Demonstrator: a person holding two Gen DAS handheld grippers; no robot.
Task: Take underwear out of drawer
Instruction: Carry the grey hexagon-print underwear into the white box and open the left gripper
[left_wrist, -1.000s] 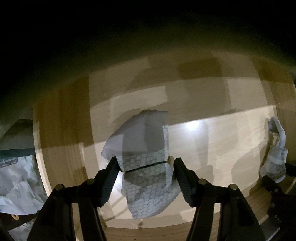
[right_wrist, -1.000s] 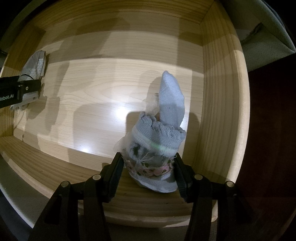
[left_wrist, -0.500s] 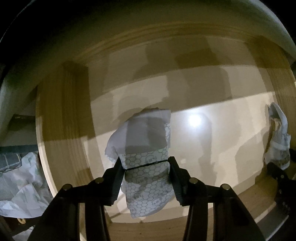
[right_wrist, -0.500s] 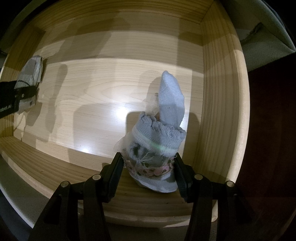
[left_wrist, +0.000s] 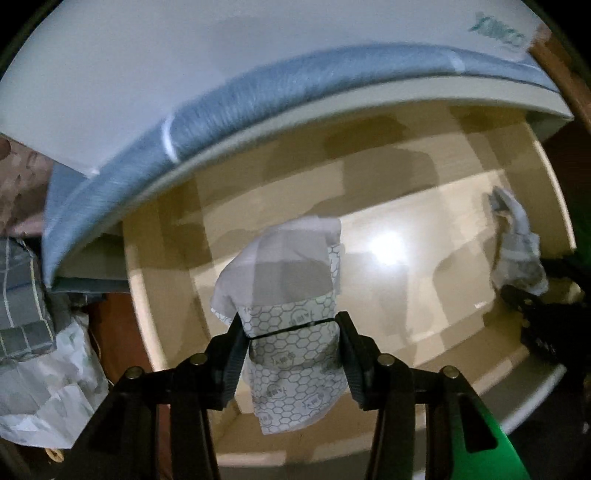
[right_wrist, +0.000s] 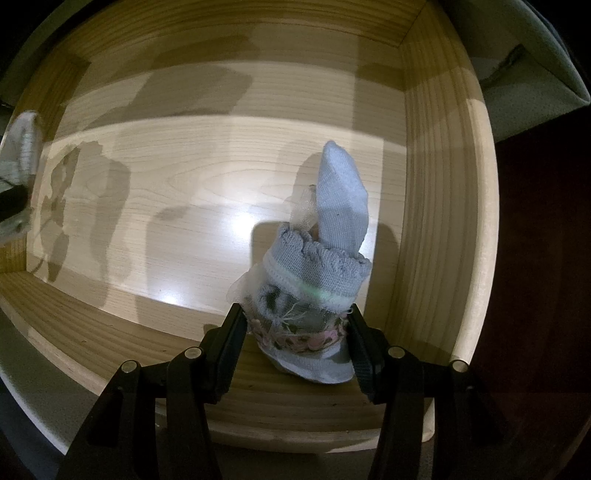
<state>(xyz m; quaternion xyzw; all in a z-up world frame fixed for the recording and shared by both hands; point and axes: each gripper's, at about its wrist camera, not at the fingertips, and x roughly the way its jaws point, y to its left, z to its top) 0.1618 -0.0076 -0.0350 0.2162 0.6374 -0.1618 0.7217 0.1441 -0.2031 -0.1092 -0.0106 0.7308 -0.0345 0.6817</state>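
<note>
We clench the left hand-held gripper (left_wrist: 291, 332) on the bundle (left_wrist: 291, 295) and the right hand-held gripper (right_wrist: 295, 328) on the roll (right_wrist: 314, 280); lift both straight above the drawer (right_wrist: 439, 184) walls.

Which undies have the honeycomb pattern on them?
The white pair pinched in the left gripper has the grey honeycomb print. The pair in the right gripper is blue knit with flowery lace instead.

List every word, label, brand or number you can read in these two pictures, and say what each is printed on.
Teal lettering on the white surface above the drawer: mirrored and blurred, unreadable.
Round marks on the hexagon-patterned underwear: too small to read.
Right wrist view: no text.
</note>
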